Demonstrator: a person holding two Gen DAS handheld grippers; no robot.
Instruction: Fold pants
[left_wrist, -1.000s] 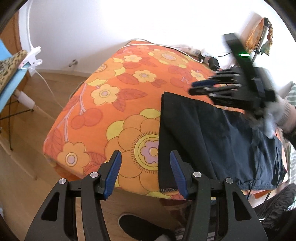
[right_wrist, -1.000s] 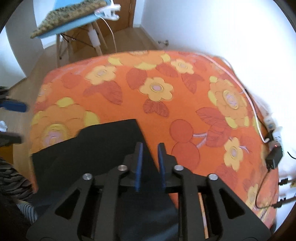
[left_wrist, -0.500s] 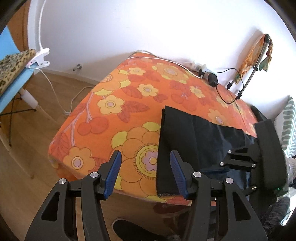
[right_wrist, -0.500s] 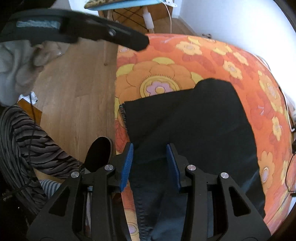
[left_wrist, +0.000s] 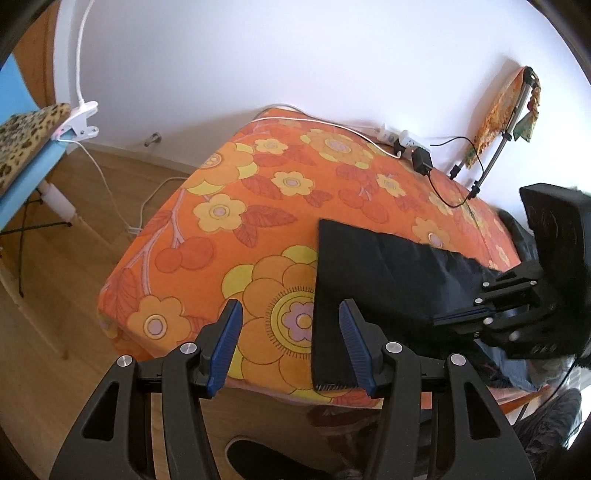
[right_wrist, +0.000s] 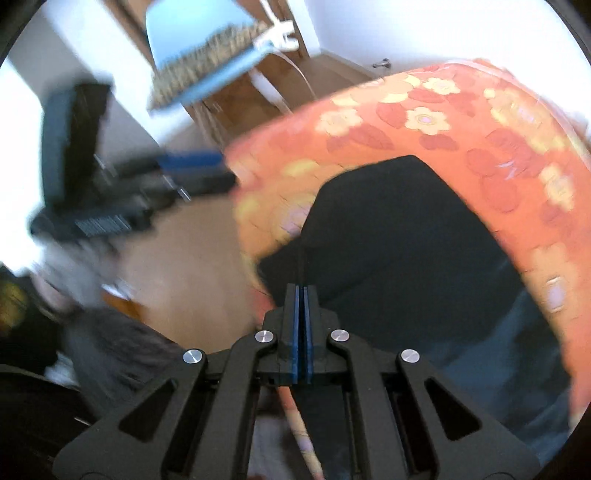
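Observation:
Dark pants (left_wrist: 376, 280) lie folded flat on the orange flowered bed (left_wrist: 236, 221), with a hem at the near bed edge. My left gripper (left_wrist: 291, 343) hovers open above that edge with nothing between its fingers; the hem corner lies just beside its right finger (left_wrist: 354, 347). To the right, my right gripper (left_wrist: 439, 320) rests on the pants near the bed's front edge. In the blurred right wrist view its jaws (right_wrist: 300, 291) are pressed together over the dark cloth (right_wrist: 399, 236), and a thin crease runs up from the tips. The left gripper (right_wrist: 192, 166) shows as a blur at the left.
A blue chair with a leopard cushion (left_wrist: 22, 147) and a white clamp lamp (left_wrist: 79, 120) stand left on the wooden floor. A power strip and charger (left_wrist: 421, 160) with cables lie at the bed's far edge by the wall. A dark shoe (left_wrist: 266, 458) is below the bed edge.
My right gripper swung from the far part of the pants to their near edge, opened, then shut. The left gripper stayed open in about the same place.

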